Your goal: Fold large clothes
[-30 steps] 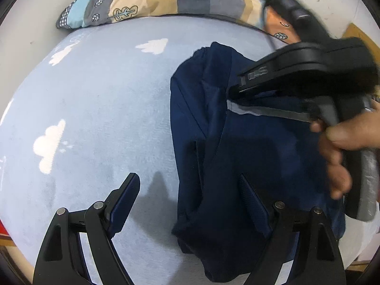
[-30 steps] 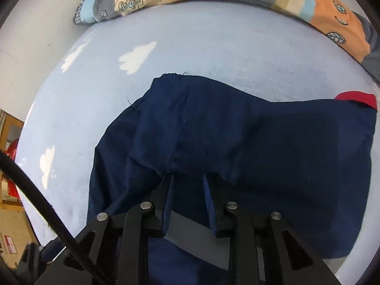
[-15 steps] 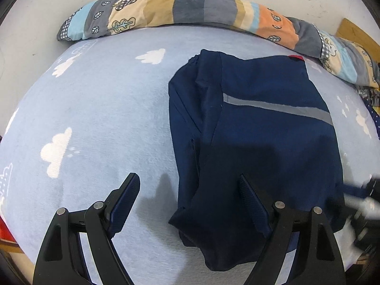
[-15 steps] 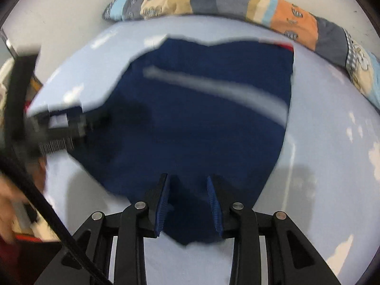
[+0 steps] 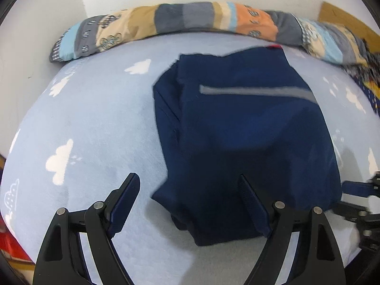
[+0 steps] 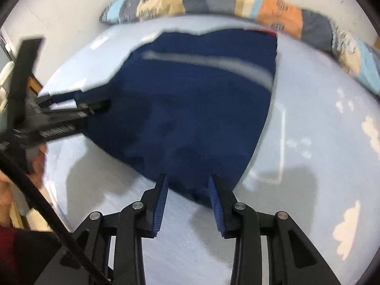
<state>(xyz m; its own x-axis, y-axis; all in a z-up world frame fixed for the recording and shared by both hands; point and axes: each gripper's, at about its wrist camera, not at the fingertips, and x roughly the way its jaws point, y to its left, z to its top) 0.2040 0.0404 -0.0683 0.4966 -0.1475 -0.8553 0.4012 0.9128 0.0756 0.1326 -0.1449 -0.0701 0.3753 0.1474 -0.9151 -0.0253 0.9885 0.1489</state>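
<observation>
A navy garment (image 5: 249, 130) with a grey reflective stripe (image 5: 256, 92) and a red tab at its far edge lies folded on the cloud-print bedsheet (image 5: 95, 123). My left gripper (image 5: 188, 190) hovers wide open over the garment's near left corner. Its right finger (image 5: 251, 204) is over the cloth and its left finger is over bare sheet. My right gripper (image 6: 188, 185) is open at the garment's (image 6: 194, 109) near edge. The cloth's tip shows between its pads, and they do not press on it. Each gripper also appears in the other's view, the right gripper (image 5: 361, 199) and the left gripper (image 6: 95, 105).
A long patchwork bolster (image 5: 190, 21) lies along the white wall at the far side of the bed. A dark patterned cloth (image 5: 370, 76) sits at the far right. Something red (image 5: 11, 244) is beyond the bed's near left edge. A hand (image 6: 4, 190) shows at the left.
My right gripper let go of the striped fabric and swung back from over the garment to its near right edge, jaws wider. The fold now lies flat, stripe up. My left gripper shifted slightly.
</observation>
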